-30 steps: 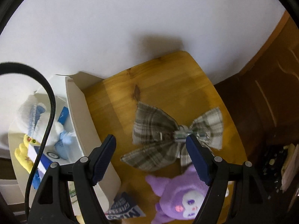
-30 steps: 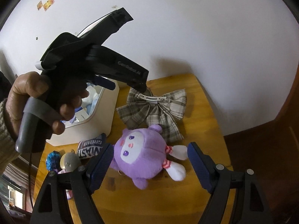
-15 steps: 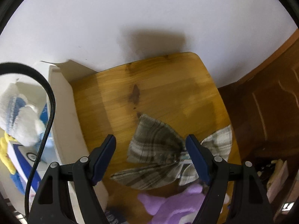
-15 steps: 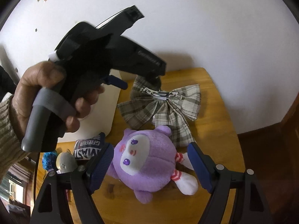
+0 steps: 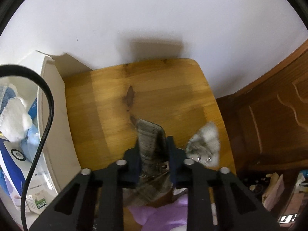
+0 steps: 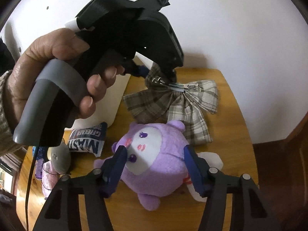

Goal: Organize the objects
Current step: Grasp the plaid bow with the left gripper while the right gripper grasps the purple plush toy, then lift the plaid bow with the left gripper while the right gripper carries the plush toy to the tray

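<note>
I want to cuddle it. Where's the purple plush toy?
The purple plush toy lies on the wooden table, between the right tool's open fingers, just in front of the plaid fabric bow.

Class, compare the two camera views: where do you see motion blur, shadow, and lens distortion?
Left wrist view: the grey plaid fabric bow, pinched in the left gripper, is smeared by motion blur; a dark shadow falls on the white wall. Right wrist view: the purple plush toy is sharp. Both views: fisheye curvature bends the wooden table edges, with dark corners.
</note>
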The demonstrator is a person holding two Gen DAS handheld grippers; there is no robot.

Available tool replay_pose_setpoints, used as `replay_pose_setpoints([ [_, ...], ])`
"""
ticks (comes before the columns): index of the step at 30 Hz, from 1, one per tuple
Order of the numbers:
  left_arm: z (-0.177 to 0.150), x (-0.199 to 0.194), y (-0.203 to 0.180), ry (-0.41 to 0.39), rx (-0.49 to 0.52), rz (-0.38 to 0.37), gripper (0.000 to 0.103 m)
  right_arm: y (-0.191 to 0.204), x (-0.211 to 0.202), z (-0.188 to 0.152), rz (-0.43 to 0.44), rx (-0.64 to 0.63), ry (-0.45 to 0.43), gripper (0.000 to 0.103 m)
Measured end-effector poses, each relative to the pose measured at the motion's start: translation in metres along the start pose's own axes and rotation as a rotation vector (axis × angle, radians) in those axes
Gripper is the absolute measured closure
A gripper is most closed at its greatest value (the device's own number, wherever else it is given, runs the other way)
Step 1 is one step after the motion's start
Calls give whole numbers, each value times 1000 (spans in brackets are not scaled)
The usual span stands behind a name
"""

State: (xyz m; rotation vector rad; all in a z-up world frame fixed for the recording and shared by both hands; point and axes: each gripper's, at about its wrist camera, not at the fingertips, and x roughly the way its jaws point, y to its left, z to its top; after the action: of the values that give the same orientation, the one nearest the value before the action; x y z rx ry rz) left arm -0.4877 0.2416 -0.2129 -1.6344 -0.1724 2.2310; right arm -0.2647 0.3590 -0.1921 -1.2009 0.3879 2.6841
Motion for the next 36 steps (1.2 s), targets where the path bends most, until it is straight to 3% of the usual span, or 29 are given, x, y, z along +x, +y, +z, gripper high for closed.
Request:
replay_pose_setpoints([
  [5, -7, -16, -4, -55, 27, 19, 93, 3, -4, -2, 3, -14, -6, 51],
  [12, -20, -48, -2, -93, 25, -23, 95, 3, -8, 0, 36, 17, -3, 67],
  [13, -21, -54, -3, -101, 28, -28, 95, 4, -10, 0, 38, 19, -3, 79],
  [14, -22, -59, -4, -110, 29, -35, 95, 4, -12, 1, 41, 19, -6, 97],
  [19, -32, -95, -7, -157, 38, -60, 95, 11, -27, 6, 60, 9, -20, 102],
  [24, -43, -127, -5, -204, 40, -86, 95, 21, -23, 4, -19, -25, 21, 101],
  [25, -45, -133, -4, -212, 42, -90, 95, 20, -23, 3, -34, -27, 29, 99],
  [27, -49, -148, -3, -233, 46, -98, 95, 18, -23, -2, -58, -29, 41, 78],
  [28, -52, -156, -2, -242, 46, -101, 95, 18, -22, -2, -59, -30, 46, 49],
  [30, -56, -170, 2, -257, 41, -114, 95, 15, -26, -3, -73, -25, 13, 24],
  [32, -60, -183, 8, -271, 34, -117, 95, 17, -26, -1, -74, -37, -19, 23],
  [36, -67, -206, 20, -290, 18, -111, 95, 17, -9, 3, -100, -47, 40, 23],
])
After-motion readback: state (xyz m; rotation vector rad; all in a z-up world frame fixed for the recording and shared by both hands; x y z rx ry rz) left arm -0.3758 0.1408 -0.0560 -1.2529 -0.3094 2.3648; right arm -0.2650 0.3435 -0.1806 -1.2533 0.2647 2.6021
